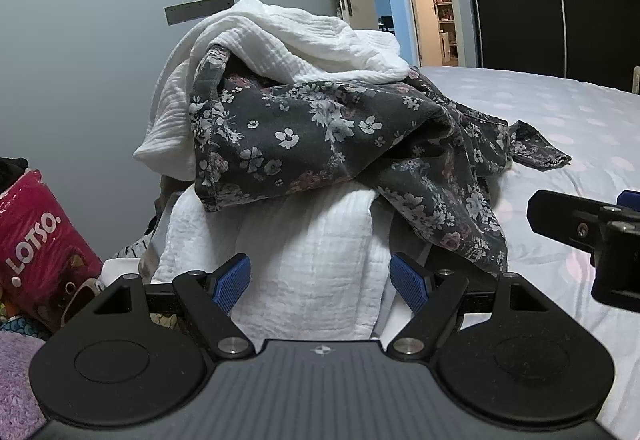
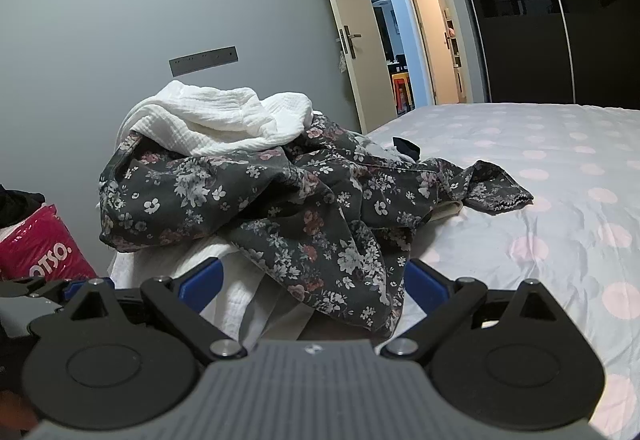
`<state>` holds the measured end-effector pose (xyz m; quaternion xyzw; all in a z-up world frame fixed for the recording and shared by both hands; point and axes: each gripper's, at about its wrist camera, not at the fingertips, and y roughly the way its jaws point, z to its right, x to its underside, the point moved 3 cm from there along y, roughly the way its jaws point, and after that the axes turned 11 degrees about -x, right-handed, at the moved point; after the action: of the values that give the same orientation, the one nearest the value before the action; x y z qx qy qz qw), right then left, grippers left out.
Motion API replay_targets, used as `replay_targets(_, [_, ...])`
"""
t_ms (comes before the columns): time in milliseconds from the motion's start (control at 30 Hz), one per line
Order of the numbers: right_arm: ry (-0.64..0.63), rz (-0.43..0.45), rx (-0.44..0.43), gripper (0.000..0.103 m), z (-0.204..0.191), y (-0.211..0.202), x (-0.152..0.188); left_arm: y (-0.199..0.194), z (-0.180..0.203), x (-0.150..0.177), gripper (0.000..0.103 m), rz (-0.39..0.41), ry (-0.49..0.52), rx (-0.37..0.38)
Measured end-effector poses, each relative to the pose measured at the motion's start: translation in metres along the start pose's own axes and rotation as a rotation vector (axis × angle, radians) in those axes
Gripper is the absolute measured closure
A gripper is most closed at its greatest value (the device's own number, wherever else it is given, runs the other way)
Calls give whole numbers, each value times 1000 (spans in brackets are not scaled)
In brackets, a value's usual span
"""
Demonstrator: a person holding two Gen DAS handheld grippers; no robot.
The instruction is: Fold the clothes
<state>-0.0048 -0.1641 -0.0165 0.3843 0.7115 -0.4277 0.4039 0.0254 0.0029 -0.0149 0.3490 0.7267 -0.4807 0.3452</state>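
Both tongs spread wide, nothing between the pads. Left tongs (image 1: 320,286) sit low in front of the near face of the laundry pile; right tongs (image 2: 312,286) beside them on the right, aimed at the hanging floral hem.

Pile sits at the left side of the bed (image 2: 540,208), against the grey wall (image 1: 80,60). Top layer: white crinkled cloth (image 1: 288,36), loose and bunched. Under it, dark floral garment (image 1: 320,136) draped over the front and trailing right onto the bed sheet, one sleeve or cuff (image 2: 500,194) lying flat on its own. Below that, white quilted cloth (image 1: 304,260) folded over the near edge.

Handling, my read:
- all soft, limp, light; no stiffness, will sag and drag neighbours with it
- floral piece looks heavier, denser weave; pads should bite fine, not slippery
- crinkled white is thin, easy to pinch more than one layer by mistake

Grab points: floral garment is half pinned under the white cloth, so lift white off first, or take floral by the free cuff on the right plus the near hem. Pink Lotso pack (image 1: 36,240) at far left, clear of the work.
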Motion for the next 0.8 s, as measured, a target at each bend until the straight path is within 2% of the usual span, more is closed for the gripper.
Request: replay_targets(800, [18,-28,0,5,2,6,6,5,-4,5,26,-33,-13,11])
